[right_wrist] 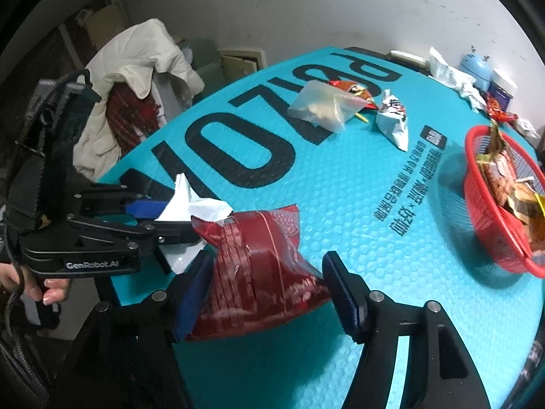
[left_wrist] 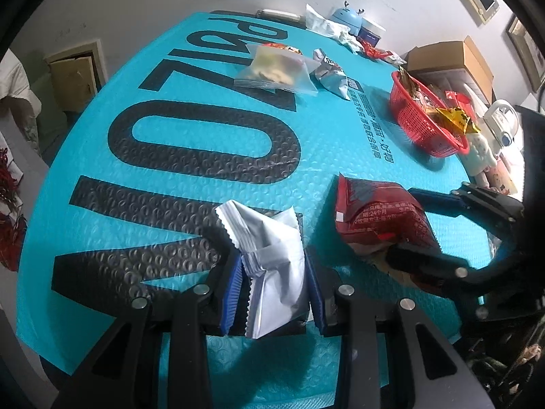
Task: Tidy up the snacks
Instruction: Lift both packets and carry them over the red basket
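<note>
My left gripper (left_wrist: pixel 272 286) is shut on a white snack packet (left_wrist: pixel 269 255), held just above the teal table cover (left_wrist: pixel 327 143). My right gripper (right_wrist: pixel 265 293) holds a dark red snack packet (right_wrist: pixel 259 272) between its blue pads; its jaws are wide around it. The red packet (left_wrist: pixel 378 214) shows in the left wrist view, right of the white one. A red plastic basket (left_wrist: pixel 425 119) with several snacks stands at the right; it also shows in the right wrist view (right_wrist: pixel 494 238). A clear bag of snacks (left_wrist: pixel 276 71) and a silver packet (left_wrist: pixel 330 75) lie farther back.
A cardboard box (left_wrist: pixel 449 61), white wrappers (left_wrist: pixel 327 27), a blue gadget (left_wrist: pixel 347 17) and a small tub (left_wrist: pixel 371 30) crowd the far right edge. White toys (left_wrist: pixel 487 150) stand behind the basket. A chair with white clothing (right_wrist: pixel 136 78) stands left of the table.
</note>
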Action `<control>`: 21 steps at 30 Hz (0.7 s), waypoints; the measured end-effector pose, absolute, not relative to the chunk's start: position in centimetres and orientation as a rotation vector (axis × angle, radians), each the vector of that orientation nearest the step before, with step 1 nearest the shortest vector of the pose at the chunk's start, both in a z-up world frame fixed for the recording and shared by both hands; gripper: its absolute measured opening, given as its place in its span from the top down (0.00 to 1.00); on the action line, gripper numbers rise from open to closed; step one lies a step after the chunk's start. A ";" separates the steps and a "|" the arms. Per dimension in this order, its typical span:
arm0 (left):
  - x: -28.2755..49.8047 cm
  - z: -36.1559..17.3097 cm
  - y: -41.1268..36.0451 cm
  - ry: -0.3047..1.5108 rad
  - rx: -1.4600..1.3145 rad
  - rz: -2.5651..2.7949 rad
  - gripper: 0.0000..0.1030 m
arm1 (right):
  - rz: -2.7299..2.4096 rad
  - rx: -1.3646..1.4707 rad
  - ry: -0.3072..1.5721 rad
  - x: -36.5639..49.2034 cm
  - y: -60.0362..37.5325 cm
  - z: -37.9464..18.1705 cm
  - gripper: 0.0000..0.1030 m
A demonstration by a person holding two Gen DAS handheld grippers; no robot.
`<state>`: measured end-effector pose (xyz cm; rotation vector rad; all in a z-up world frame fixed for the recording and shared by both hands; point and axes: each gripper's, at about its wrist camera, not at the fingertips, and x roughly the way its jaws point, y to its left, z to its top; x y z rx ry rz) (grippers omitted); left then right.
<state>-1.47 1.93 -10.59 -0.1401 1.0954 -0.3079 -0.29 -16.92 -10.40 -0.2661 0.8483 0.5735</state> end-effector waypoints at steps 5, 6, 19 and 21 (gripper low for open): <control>-1.5 -10.6 1.7 1.083 -0.134 -0.295 0.66 | 0.601 -0.292 0.884 0.9 -16.3 -11.5 0.33; -1.5 -10.6 1.7 1.081 -0.138 -0.292 0.66 | 0.607 -0.293 0.887 1.1 -16.2 -11.6 0.32; -1.4 -10.7 -0.4 1.065 -0.069 -0.284 0.42 | 0.615 -0.292 0.882 1.0 -16.7 -12.3 0.30; -1.4 -10.8 -1.0 1.060 -0.026 -0.268 0.40 | 0.602 -0.281 0.874 0.8 -17.2 -12.3 0.30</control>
